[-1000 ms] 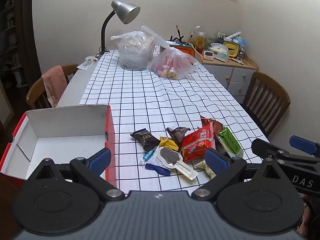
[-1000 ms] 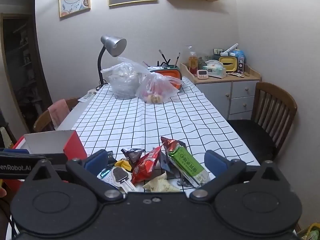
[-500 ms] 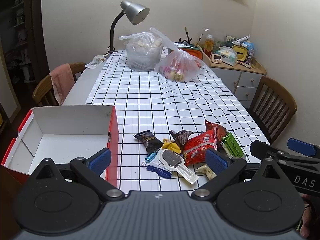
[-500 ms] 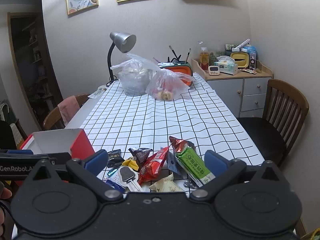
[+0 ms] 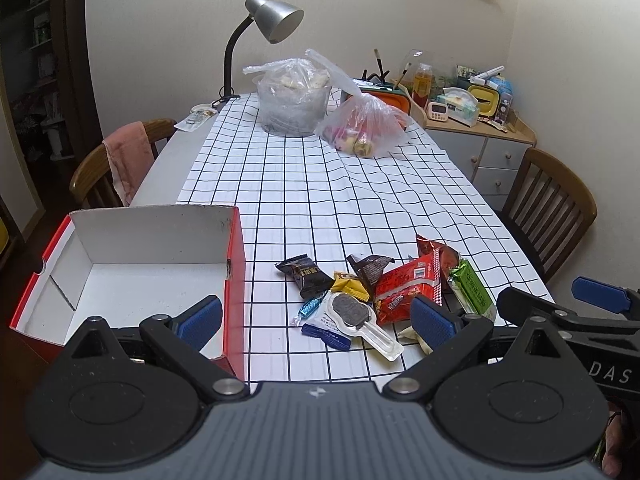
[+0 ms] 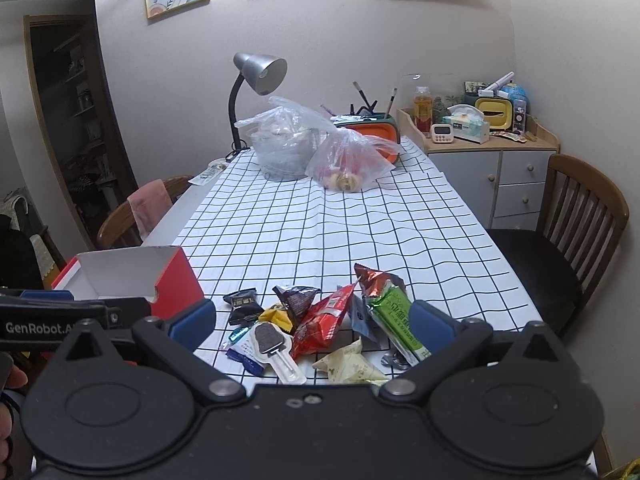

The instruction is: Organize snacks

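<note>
Two handheld grippers are hovering side by side over the near edge of a table covered with a white tablecloth printed in a black grid. The left gripper is holding its blue-padded fingers spread wide with nothing between them, and the right gripper is doing the same. Just ahead of both tools, a loose pile of snacks is lying on the cloth. Seen from the left gripper, a black wrapped snack is sitting straight ahead, a small yellow packet and a dark brown packet are lying just right of it, and a red snack bag is resting further right, touching a green snack bar beyond the right finger. Nearest the tool, a clear pack holding a dark cookie on a stick is lying beside a small blue sachet and a blue-foil candy. A cream wrapper is lying closest to the right gripper. Ahead and to the left of the left gripper, an open red box with a white inside is standing empty, just beside the pile. Far ahead, a desk lamp is leaning over two clear plastic bags. Wooden chairs are standing at both sides of the table.
</note>
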